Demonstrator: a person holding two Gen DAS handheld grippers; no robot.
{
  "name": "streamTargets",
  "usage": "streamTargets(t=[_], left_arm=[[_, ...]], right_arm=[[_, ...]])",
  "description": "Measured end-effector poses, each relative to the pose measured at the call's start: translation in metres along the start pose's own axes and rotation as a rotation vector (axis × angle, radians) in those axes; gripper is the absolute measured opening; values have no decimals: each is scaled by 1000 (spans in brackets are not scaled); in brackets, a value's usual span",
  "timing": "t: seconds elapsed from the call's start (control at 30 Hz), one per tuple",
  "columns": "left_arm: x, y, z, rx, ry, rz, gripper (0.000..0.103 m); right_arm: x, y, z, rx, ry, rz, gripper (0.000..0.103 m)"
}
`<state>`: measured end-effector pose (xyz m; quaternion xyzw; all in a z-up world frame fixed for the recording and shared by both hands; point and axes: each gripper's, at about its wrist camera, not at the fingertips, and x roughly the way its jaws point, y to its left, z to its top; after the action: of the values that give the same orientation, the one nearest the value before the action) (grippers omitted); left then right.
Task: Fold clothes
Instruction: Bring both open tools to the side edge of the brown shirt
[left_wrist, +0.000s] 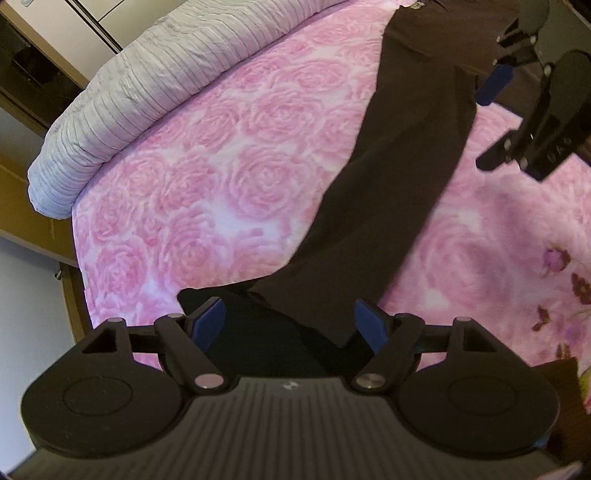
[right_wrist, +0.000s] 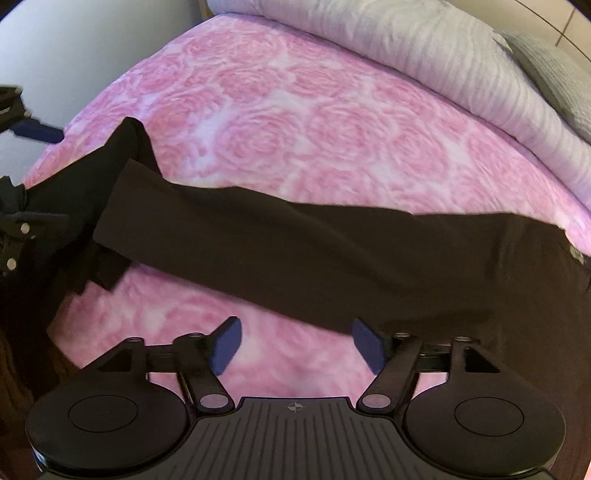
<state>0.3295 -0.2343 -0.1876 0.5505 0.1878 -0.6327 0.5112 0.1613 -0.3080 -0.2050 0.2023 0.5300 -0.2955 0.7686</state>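
Across the bed (right_wrist: 332, 122), on its pink rose-patterned cover, a pair of dark trousers (right_wrist: 295, 251) is laid out lengthwise, apparently so that the legs can be doubled over on a flat, soft surface. The left claw (left_wrist: 291, 325) is held at the hem end of the trousers, its blue pads spread wide with the dark cloth lying between and under them; nothing is pinched, though whether the pads brush the fabric cannot be told. This placement reads as a setup for taking hold of the hems. The right claw (right_wrist: 293, 343) is held just beside the long edge of the trousers, over bare cover, also spread and pinching nothing; one pad sits close to the cloth edge. It is judged to be waiting near the middle of the garment, where a fold line would fall.

The trousers look plain, matte and very dark brown to black, with one leg laid largely over the other. At the hem end the two legs are not squared: one hem juts out past the other and a corner is turned under. Toward the waist end the cloth widens, and a small pale label (right_wrist: 576, 253) is seen there. A rolled grey striped quilt (right_wrist: 424, 55) is kept at the far side of the bed, well apart from the trousers.
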Motion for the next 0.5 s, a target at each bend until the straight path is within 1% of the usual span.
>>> streamTargets(t=[0.07, 0.23, 0.5], left_arm=[[3, 7, -2, -6, -4, -3, 75], [9, 16, -9, -8, -8, -7, 75], [15, 24, -21, 7, -3, -9, 75]], right_arm=[[5, 7, 6, 7, 4, 5, 80], [19, 23, 15, -2, 25, 10, 81], [42, 48, 19, -20, 49, 34, 81]])
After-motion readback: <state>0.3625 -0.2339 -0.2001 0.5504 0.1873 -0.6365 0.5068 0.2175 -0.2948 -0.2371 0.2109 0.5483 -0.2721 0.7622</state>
